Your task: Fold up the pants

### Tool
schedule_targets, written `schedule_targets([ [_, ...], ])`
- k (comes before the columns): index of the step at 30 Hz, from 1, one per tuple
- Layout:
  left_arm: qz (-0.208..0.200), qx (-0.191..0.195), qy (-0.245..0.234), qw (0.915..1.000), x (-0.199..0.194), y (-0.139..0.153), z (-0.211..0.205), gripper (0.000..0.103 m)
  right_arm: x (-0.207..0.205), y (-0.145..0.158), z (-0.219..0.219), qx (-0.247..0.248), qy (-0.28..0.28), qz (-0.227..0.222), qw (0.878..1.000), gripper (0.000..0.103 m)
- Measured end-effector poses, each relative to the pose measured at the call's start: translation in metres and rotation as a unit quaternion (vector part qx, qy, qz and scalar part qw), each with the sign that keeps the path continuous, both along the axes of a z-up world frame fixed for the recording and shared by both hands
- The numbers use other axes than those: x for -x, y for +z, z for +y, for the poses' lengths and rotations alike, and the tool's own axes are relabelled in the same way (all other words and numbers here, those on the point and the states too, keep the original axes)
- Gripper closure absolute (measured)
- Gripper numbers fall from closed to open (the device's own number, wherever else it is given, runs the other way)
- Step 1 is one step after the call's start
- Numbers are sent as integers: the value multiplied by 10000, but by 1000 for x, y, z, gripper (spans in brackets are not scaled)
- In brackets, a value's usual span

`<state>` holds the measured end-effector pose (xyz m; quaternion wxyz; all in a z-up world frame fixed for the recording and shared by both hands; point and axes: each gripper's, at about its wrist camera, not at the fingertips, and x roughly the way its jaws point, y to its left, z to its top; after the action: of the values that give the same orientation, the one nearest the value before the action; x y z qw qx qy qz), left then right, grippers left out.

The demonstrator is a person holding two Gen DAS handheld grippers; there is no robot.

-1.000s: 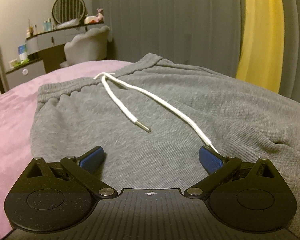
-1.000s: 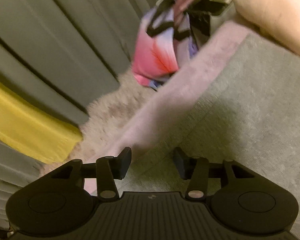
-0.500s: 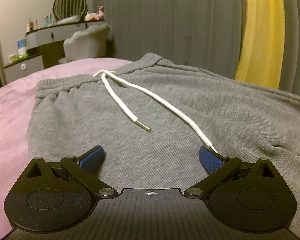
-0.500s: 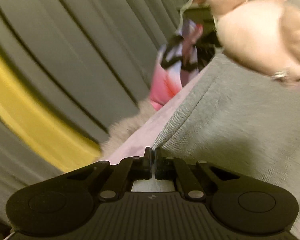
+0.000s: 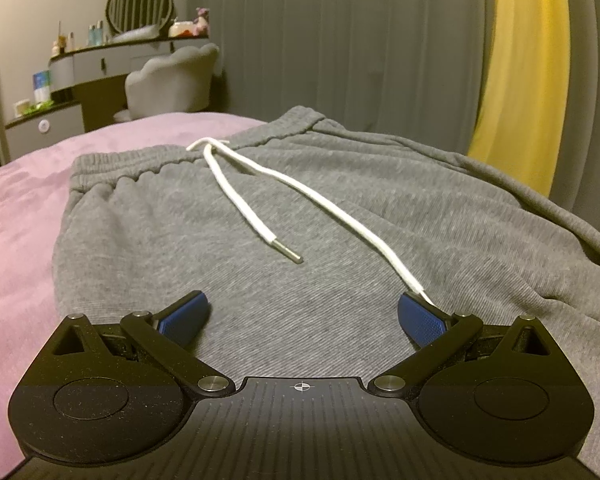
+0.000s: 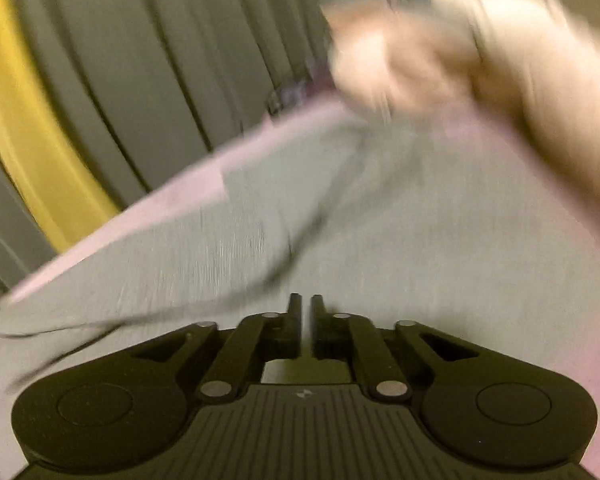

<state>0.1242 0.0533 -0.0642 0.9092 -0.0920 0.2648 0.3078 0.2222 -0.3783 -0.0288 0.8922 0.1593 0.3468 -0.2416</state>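
Note:
Grey sweatpants lie flat on the pink bed cover, waistband at the far end, with the white drawstring trailing toward me. My left gripper hovers open just above the cloth, and its right blue pad sits by the drawstring's end. In the blurred right wrist view, my right gripper has its jaws almost together and starting to open. A thin layer of the grey pants seems pinched in the narrow gap, and a fold of cloth trails off to the left.
A person's hand shows blurred at the upper right over the bed cover. Grey curtains and a yellow curtain hang behind the bed. A dresser and a padded chair stand at the far left.
My right gripper closed at the pants' edge, then swung sideways across the bed and rolled, with cloth trailing from it. The left gripper stayed still and open.

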Motion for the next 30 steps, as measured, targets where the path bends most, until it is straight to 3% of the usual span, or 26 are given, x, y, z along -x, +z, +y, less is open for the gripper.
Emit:
schedule_targets([
  [2,-3,1,-1,10000,0,0,0,0,-23,6,3,360,424,-38,9984,69],
  [3,-3,-1,-1,10000,0,0,0,0,-38,4,3,498,533,111,9973,51],
  [4,-5,-1,-1,10000,0,0,0,0,-53,-1,-1,577,578,296,9962,48],
  [8,-23,35,-8,10000,1,0,1,0,-89,-37,-9,837,513,991,9902,49],
  [10,-45,62,-12,10000,1,0,1,0,-95,-50,-22,861,282,1114,9896,50],
  [11,-44,66,-13,10000,1,0,1,0,-95,-51,-28,784,108,1042,9914,58],
  [12,-42,62,-11,10000,1,0,1,0,-93,-48,-36,581,-42,901,9942,88],
  [13,-48,61,-10,10000,1,0,1,0,-89,-43,-42,423,-220,792,9957,94],
  [17,-45,66,-10,10000,1,0,1,0,-39,-12,-74,-554,-855,-333,9942,95],
  [19,-46,68,-11,10000,1,0,1,0,7,-2,-86,-1334,-1307,-1054,9767,96],
  [21,-47,68,-11,10000,1,0,1,0,49,-5,-89,-1616,-1703,-1441,9613,98],
  [23,-45,70,-14,10000,1,0,2,0,76,-19,-86,-1747,-1921,-1533,9535,98],
  [25,-52,95,-25,9999,1,1,3,0,88,-48,-91,-2170,-2038,-1188,9473,98],
  [28,-76,130,-45,9999,1,1,4,0,101,-68,-104,-3002,-2300,-1179,9182,93],
  [30,-71,128,-47,9999,2,1,4,0,102,-66,-110,-2961,-2245,-1355,9185,82],
])
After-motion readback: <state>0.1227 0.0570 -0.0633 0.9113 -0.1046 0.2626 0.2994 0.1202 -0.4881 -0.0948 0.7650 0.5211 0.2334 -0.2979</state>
